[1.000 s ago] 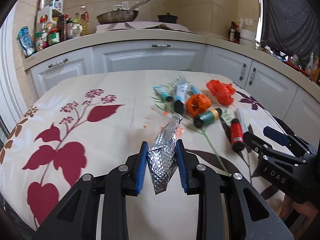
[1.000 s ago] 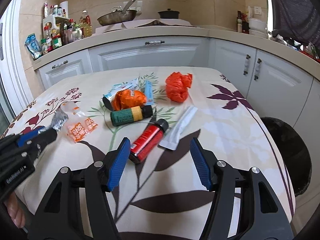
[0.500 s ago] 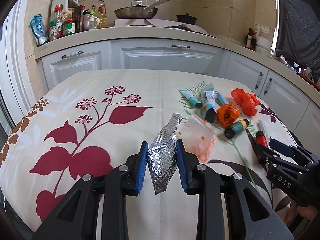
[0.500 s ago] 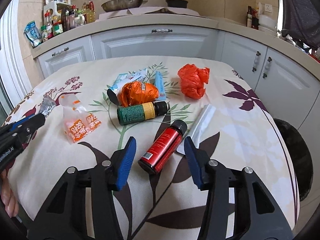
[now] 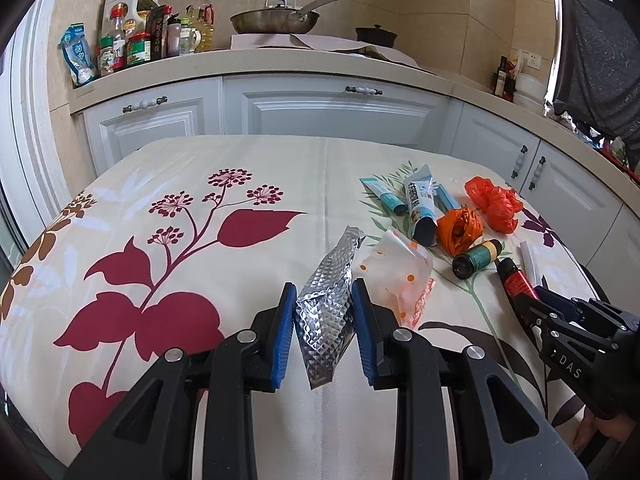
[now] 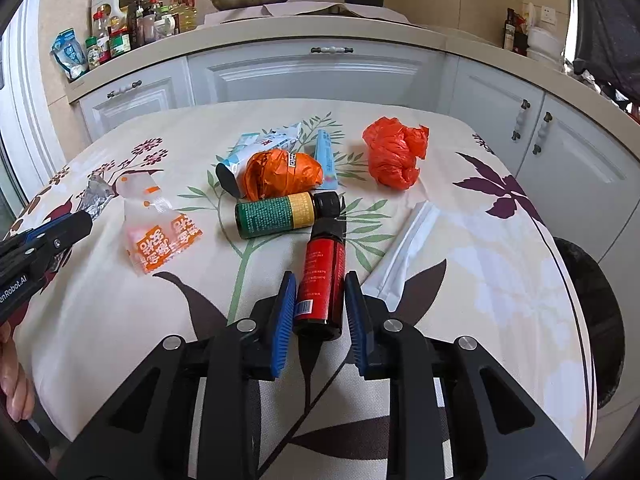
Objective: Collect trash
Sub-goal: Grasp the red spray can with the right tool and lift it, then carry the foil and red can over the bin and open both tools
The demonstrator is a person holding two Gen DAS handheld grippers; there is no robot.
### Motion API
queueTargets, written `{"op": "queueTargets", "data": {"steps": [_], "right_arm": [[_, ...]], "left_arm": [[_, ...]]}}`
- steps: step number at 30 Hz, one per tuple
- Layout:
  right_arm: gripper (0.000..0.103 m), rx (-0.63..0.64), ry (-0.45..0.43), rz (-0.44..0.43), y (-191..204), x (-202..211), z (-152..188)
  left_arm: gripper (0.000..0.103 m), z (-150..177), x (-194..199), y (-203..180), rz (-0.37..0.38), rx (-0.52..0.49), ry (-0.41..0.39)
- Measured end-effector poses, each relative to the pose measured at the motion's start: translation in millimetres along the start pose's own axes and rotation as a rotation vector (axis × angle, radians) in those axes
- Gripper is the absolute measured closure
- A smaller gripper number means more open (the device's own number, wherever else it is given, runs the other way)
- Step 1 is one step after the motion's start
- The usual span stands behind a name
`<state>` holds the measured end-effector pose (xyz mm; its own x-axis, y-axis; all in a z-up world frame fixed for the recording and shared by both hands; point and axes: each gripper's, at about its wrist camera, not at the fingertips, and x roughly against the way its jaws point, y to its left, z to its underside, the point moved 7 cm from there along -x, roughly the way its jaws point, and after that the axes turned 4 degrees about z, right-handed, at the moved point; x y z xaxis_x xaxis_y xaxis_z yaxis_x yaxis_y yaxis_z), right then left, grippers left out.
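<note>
White kitchen cabinets point(image 5: 332, 108) stand behind your floral-clothed tabletop point(image 5: 168, 248). Your left gripper point(image 5: 323, 322) pinches a crinkled silver foil pouch point(image 5: 326, 312) above the near edge, while your right gripper point(image 6: 319, 308) is closing its blue pads around a red cylindrical bottle point(image 6: 322, 280) lying mid-table.

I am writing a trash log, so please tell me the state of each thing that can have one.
Left gripper: shut on the crinkled silver foil pouch.
Right gripper: closing, jaws around the red bottle with black cap, lying flat.
Green and yellow bottle: lying, capped.
Orange plastic bag: crumpled.
Black bin: open.
</note>
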<state>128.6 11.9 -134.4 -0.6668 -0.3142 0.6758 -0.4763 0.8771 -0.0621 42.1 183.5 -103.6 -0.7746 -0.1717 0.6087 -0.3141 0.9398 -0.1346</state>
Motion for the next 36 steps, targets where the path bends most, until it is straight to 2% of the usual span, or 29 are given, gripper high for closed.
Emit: {"op": "queueTargets", "data": {"steps": [7,21,27,36], "right_arm": [[0.079,-0.002,0.009,-0.021,0.8,-3.5,-0.8],[0.080,-0.027,-0.076,-0.019,-17.2,23.3,-3.4],[0.080,-0.060,-0.116,0.023,-45.1,40.0,-3.9],[0.080,-0.152,-0.165,0.143,-115.5,66.3,4.1]], "left_arm": [[0.074,0.8,-0.4,-4.2,-0.002,-0.005,0.003],[0.074,-3.7,10.5,-18.8,0.006,-0.016,-0.026],[0.074,-11.2,13.5,-50.3,0.048,-0.050,-0.044],[0.074,-18.8,8.0,-118.4,0.161,-0.104,-0.043]]}}
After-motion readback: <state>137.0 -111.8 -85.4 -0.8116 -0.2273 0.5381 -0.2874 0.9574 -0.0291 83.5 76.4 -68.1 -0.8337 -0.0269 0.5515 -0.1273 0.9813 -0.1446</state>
